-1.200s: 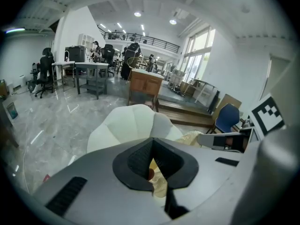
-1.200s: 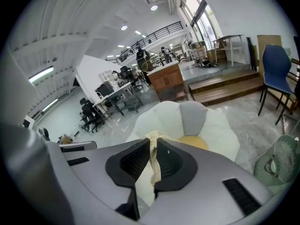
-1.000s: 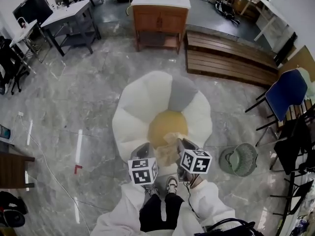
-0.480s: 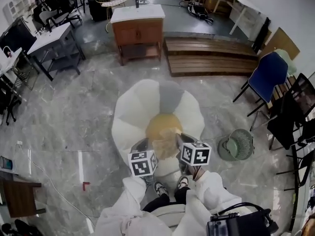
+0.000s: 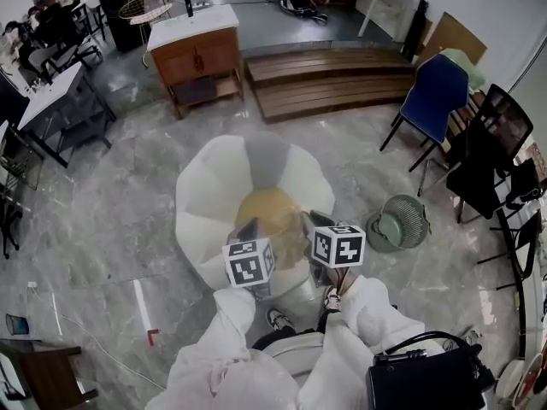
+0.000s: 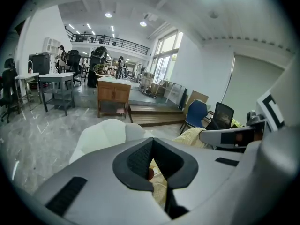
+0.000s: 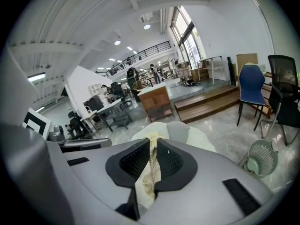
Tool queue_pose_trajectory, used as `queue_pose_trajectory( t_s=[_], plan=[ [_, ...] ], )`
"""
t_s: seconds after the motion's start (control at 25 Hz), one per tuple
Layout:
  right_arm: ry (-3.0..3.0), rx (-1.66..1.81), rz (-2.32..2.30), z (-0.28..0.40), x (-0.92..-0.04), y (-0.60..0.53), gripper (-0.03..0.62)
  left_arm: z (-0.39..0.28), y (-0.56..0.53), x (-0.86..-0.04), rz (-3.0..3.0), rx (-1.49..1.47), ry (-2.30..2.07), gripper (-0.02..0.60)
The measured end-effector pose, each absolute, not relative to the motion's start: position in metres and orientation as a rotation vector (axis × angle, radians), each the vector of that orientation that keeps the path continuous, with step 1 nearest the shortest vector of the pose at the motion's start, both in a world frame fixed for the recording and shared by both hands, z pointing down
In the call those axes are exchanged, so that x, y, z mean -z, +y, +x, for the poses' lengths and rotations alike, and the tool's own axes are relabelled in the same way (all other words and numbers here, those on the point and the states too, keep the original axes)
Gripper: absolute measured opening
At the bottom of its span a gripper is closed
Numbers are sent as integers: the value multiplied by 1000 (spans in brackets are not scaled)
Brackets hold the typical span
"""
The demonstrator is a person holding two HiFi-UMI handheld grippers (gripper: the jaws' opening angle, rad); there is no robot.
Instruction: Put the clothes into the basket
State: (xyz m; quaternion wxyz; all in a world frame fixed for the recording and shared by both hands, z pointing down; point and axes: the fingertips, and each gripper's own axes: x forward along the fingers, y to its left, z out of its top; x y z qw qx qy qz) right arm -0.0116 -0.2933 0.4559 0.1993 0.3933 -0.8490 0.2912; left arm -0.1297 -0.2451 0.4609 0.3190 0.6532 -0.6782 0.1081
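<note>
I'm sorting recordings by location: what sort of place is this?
Likely a big open workspace or lab hall rather than a home: work desks with office chairs, a railed mezzanine overhead, and a polished stone floor.

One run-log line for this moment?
left gripper: shut on yellow garment | right gripper: shut on same garment | garment: not yet in basket | basket: on floor at right

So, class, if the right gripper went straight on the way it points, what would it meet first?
Most likely the white petal seat just beyond the right gripper, which grips the yellow garment; depth unclear.
</note>
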Motion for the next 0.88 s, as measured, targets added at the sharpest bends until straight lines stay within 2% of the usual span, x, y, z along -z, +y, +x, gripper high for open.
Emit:
queue_pose_trajectory(
  t_s=[0.24,0.88],
  plan=[
    [-2344,-848,1204,39,-466,-310,54,-85,-266,-469,1769,-331,-1741,-2],
    [-2262,-940,1393,233,-472,-396,54,107,-371,-470,1871,-415,-1613,-2]
  ],
)
